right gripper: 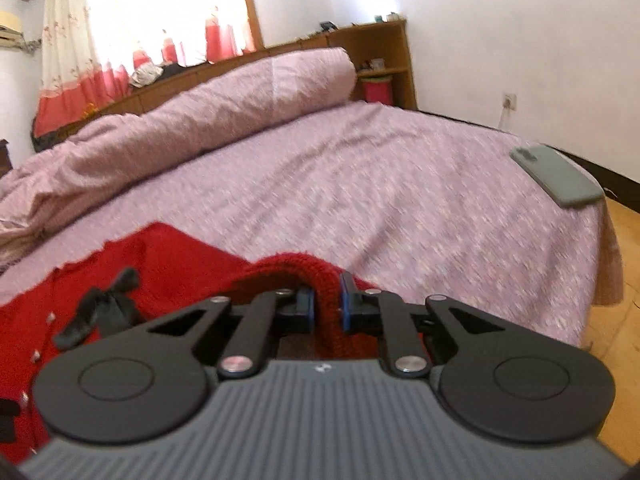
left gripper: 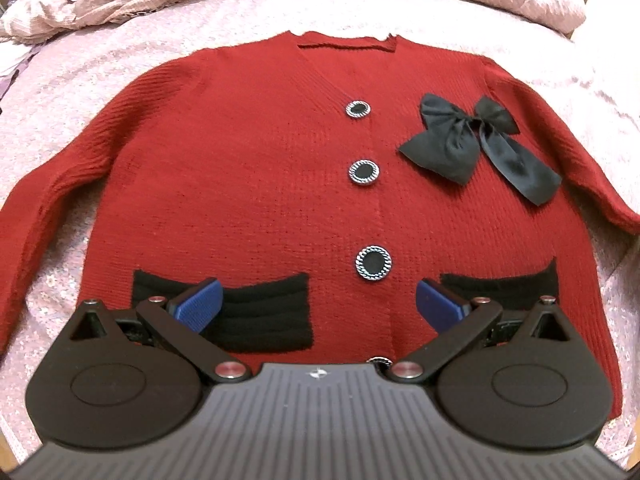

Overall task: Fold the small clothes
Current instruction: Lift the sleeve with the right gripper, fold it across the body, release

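Observation:
A red knit cardigan (left gripper: 256,184) lies face up and flat on the bed, with black round buttons, a black bow (left gripper: 472,140) on its right chest and two black pockets near the hem. My left gripper (left gripper: 318,304) is open, hovering above the hem between the pockets, holding nothing. In the right wrist view my right gripper (right gripper: 326,304) is shut on the cardigan's red sleeve (right gripper: 320,276), which loops up between the blue pads. The bow (right gripper: 104,304) and the cardigan body (right gripper: 168,264) lie to its left.
A pink floral bedsheet (right gripper: 380,184) covers the bed. A rolled pink quilt (right gripper: 224,104) lies along the far side. A grey-green phone (right gripper: 560,174) rests near the bed's right edge. A wooden headboard shelf (right gripper: 372,40) and wooden floor (right gripper: 624,320) lie beyond.

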The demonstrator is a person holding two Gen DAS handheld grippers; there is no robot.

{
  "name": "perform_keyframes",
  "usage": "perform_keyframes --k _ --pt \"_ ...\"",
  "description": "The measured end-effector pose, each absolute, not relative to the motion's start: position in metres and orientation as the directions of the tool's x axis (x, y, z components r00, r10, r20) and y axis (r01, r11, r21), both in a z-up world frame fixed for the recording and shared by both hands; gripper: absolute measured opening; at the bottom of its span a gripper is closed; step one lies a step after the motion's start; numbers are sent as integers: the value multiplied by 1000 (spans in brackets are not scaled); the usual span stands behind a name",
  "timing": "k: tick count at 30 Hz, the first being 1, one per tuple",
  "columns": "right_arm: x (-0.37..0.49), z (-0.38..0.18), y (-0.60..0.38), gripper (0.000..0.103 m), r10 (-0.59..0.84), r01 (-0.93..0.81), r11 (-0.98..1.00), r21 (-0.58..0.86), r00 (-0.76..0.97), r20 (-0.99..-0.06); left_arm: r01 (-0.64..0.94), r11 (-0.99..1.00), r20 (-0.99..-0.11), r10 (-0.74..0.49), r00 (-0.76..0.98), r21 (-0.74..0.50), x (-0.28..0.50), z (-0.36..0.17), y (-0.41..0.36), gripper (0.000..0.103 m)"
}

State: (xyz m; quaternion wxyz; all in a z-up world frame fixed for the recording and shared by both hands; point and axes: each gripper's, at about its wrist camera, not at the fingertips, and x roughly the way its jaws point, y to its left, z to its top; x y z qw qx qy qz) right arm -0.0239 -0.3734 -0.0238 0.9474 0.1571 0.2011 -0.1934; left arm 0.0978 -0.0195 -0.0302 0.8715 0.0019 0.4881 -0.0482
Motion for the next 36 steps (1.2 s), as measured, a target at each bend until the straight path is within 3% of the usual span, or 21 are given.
perform_keyframes --k 20,26,36 --pt "69 63 -255 15 -34 78 982 173 969 -245 -105 993 -828 9 561 -60 98 -26 70 103" --pt "100 58 -186 15 90 -80 996 48 955 -282 -185 981 -828 51 559 -64 99 -30 102 103" --pt "142 -13 -106 17 205 -241 971 -11 849 -487 -224 973 -831 83 550 -51 101 -42 129 103"
